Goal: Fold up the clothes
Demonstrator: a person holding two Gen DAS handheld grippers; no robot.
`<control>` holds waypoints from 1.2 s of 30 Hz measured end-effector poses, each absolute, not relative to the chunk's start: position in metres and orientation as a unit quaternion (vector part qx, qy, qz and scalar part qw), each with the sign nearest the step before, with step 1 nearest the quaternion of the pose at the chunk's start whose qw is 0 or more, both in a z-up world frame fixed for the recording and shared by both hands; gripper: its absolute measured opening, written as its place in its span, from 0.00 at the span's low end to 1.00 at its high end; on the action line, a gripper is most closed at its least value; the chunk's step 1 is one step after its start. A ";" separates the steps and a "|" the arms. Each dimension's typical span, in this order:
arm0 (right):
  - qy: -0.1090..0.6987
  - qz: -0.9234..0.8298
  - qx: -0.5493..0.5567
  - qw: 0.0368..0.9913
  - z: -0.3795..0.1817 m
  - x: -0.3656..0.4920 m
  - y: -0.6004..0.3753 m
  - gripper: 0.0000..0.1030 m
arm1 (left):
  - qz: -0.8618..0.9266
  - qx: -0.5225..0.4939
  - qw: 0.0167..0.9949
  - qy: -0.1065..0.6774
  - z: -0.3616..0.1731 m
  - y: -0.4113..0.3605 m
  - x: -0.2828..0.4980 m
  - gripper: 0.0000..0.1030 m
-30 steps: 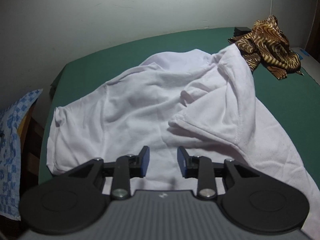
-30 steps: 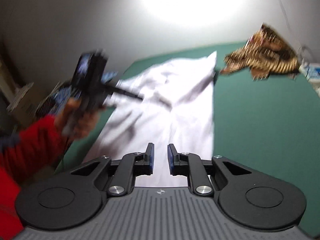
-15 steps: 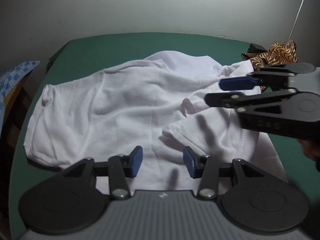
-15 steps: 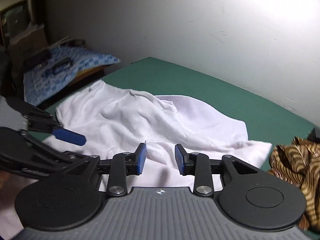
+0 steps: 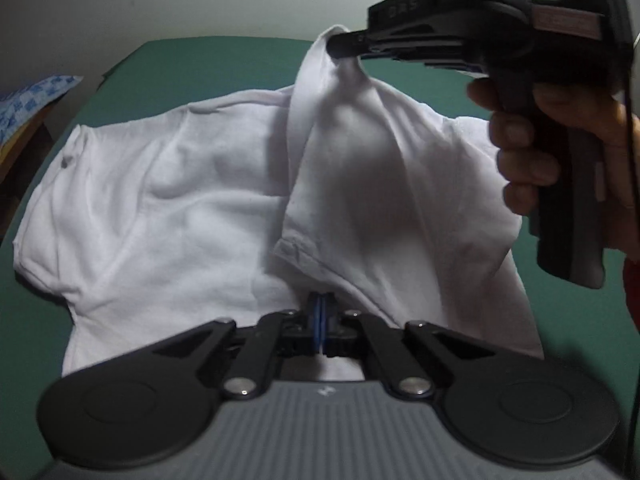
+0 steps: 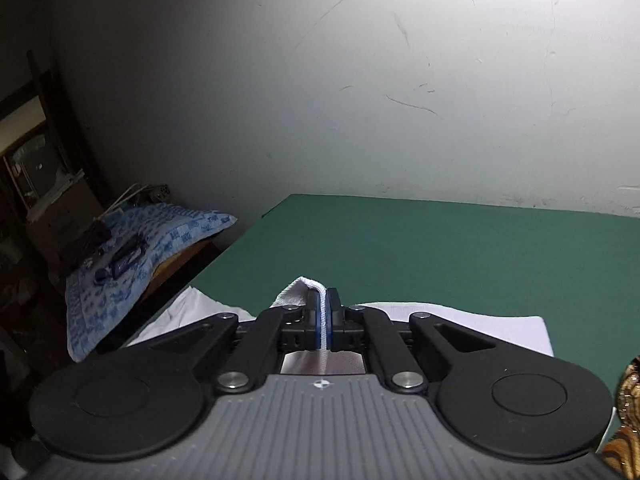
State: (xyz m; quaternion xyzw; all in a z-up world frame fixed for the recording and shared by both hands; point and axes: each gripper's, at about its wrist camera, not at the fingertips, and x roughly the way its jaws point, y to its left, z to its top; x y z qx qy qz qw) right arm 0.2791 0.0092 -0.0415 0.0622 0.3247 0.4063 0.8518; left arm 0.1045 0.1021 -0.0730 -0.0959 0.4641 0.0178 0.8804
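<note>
Only one marking is showing: raised characters on the side of the black plastic right gripper (image 5: pixel 340 46), appearing upside down in the left wrist view and looking like "SRO", but too blurred for reading surely. No other text, number or brand is being readable.

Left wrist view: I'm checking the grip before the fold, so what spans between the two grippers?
Only white shirt: a raised fold runs from left gripper up to right gripper, shown in the left wrist view.

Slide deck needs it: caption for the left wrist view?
Both grippers, left and right, pinch the white T-shirt on the green table.
</note>
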 end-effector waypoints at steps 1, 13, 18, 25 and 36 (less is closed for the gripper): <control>0.346 0.413 0.068 0.840 -0.052 0.284 0.015 0.02 | 0.016 -0.096 0.879 0.467 -0.074 0.101 0.104 0.00; 0.331 0.384 0.109 0.855 -0.042 0.246 -0.088 0.33 | 0.049 -0.111 0.885 0.450 -0.065 0.134 0.113 0.16; 0.356 0.322 0.036 0.876 -0.066 0.231 -0.094 0.20 | 0.072 -0.075 0.878 0.467 -0.071 0.125 0.130 0.00; 0.350 0.279 0.132 0.884 -0.076 0.247 -0.106 0.20 | 0.108 -0.007 0.871 0.480 -0.071 0.116 0.102 0.00; 0.350 0.241 0.073 0.902 -0.060 0.233 -0.115 0.05 | 0.102 -0.009 0.890 0.444 -0.055 0.111 0.110 0.19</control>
